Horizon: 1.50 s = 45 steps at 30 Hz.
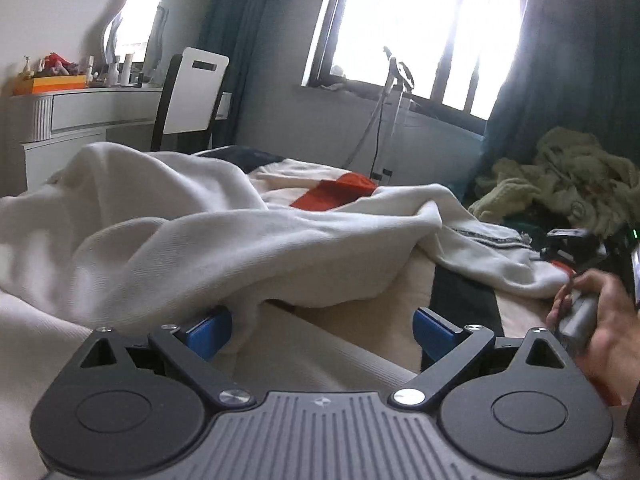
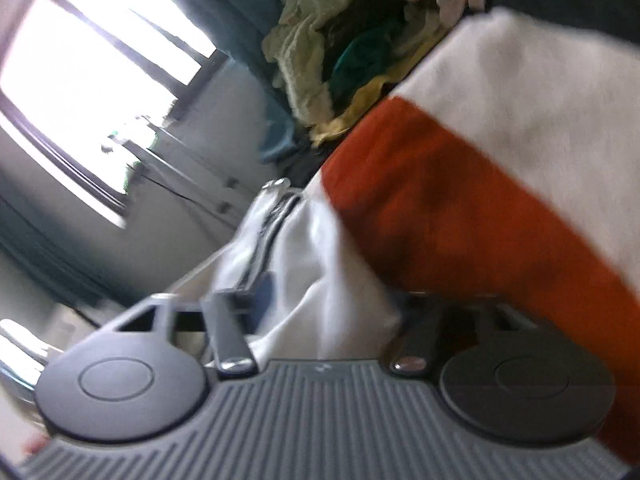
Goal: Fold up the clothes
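Note:
A white knitted garment (image 1: 208,232) lies crumpled across the bed, its dark-striped hem (image 1: 492,238) reaching to the right. My left gripper (image 1: 320,320) hangs low over the bed with its jaws wide open. A fold of the garment drapes against the left blue pad (image 1: 210,332), and the right pad (image 1: 434,330) is bare. My right gripper (image 2: 328,300) is shut on a bunch of the white garment (image 2: 320,272) beside its striped edge (image 2: 268,240); this view is blurred and tilted. A hand (image 1: 592,320) grasps that gripper's handle at the right of the left wrist view.
The bed cover (image 1: 360,316) is cream with an orange block (image 2: 460,208) and dark bands. A pile of olive and green clothes (image 1: 560,176) lies at the far right. Beyond the bed are a chair (image 1: 192,96), a white dressing table (image 1: 80,112) and a bright window (image 1: 420,20).

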Available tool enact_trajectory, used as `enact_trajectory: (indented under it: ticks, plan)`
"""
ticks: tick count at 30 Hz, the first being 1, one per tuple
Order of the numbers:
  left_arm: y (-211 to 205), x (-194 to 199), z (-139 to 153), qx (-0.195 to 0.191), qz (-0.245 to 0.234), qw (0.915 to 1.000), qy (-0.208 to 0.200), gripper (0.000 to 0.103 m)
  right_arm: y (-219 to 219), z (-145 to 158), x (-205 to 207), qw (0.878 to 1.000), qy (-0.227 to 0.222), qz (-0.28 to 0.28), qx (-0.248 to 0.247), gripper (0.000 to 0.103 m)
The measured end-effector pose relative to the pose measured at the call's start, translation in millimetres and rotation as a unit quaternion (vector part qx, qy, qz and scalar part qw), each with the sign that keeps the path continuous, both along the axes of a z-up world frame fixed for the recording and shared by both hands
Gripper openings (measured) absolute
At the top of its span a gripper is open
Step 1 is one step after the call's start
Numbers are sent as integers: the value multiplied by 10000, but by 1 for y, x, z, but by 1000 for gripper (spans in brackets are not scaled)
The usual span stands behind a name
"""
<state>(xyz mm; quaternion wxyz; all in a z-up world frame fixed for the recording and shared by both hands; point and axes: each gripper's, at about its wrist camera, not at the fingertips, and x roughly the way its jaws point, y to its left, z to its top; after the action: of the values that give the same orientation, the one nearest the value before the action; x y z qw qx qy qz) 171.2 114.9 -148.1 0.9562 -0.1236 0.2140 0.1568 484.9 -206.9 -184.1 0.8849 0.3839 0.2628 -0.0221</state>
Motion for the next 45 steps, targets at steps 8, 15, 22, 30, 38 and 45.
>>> enact_trajectory:
  ticks: [8,15,22,30,38,45]
  plan:
    - [-1,2,3,173,-110,9997,-142,100,-55,44,-26,9962,-208,-503,-687,11]
    - [-4,-6,12,259,-108,9993,-261,100,-171,52,-97,9898,-132,-1157,-817,11]
    - [10,-2,10,-311,-121,9994,-114,99,-248,15,-148,9896,90,-1359,-454,11]
    - [40,17,4,-1046,169,9944,47,61,-263,14,-173,9927,-198,-1011,-625,11]
    - [66,6,15,-1550,302,9874,-141,8,-292,24,-197,9887,-297,-1355,-565,8]
    - [55,-28,30,-1182,112,9928,175,8,-334,3,-227,9684,410,-2264,-961,3]
